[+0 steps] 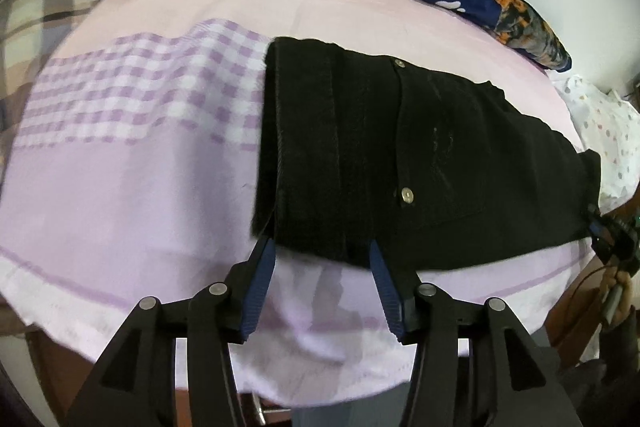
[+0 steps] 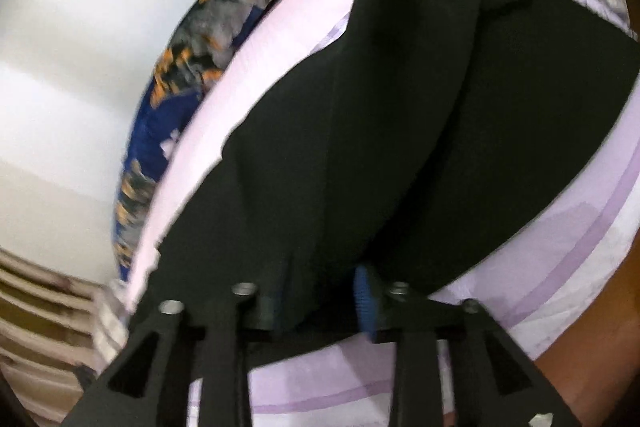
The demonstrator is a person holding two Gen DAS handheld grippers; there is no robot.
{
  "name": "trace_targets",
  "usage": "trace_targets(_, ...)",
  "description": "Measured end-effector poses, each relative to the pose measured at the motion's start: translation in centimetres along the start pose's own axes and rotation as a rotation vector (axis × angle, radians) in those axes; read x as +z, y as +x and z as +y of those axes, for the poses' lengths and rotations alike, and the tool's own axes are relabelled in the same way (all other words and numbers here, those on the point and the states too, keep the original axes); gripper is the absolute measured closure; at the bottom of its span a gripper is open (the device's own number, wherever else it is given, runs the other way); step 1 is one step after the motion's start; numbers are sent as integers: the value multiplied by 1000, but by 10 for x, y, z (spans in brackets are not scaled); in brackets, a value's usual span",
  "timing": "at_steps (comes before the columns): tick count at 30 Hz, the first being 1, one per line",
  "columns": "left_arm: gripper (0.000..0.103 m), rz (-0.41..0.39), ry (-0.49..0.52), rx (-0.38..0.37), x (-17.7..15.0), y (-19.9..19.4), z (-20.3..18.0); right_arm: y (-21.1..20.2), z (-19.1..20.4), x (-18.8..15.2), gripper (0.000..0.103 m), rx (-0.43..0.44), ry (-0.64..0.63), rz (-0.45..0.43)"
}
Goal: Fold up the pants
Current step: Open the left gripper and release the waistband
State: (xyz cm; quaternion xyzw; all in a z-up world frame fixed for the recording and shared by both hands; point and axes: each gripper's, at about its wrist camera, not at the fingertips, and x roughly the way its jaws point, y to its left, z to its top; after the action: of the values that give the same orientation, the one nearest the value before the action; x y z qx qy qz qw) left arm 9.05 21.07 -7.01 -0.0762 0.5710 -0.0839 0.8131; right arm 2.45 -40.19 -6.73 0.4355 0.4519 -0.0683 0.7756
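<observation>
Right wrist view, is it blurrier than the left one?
Yes: right wrist view is smeared, the black pants showing no seams; left wrist view is sharper, with the pants' rivets crisp and the bedsheet bulging from fisheye distortion.

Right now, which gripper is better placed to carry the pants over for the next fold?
Right. The right gripper already has black pants fabric between its fingers, seemingly gripped. The left gripper is open, its tips only at the pants' near edge.
</observation>
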Motion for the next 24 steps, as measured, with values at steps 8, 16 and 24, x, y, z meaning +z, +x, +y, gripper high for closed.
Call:
trace_targets(8,51,-127,187,-57,-2,-29,-81,-9,-28,33,63,108,128,-93)
trace_targets(16,48,-24,527,-232,-1,30,-225,-16,-59,75,63,111,208,-147)
trace_targets(24,48,71,772,-319,-24,79,-335,-27,-83,107,67,128,248,-176)
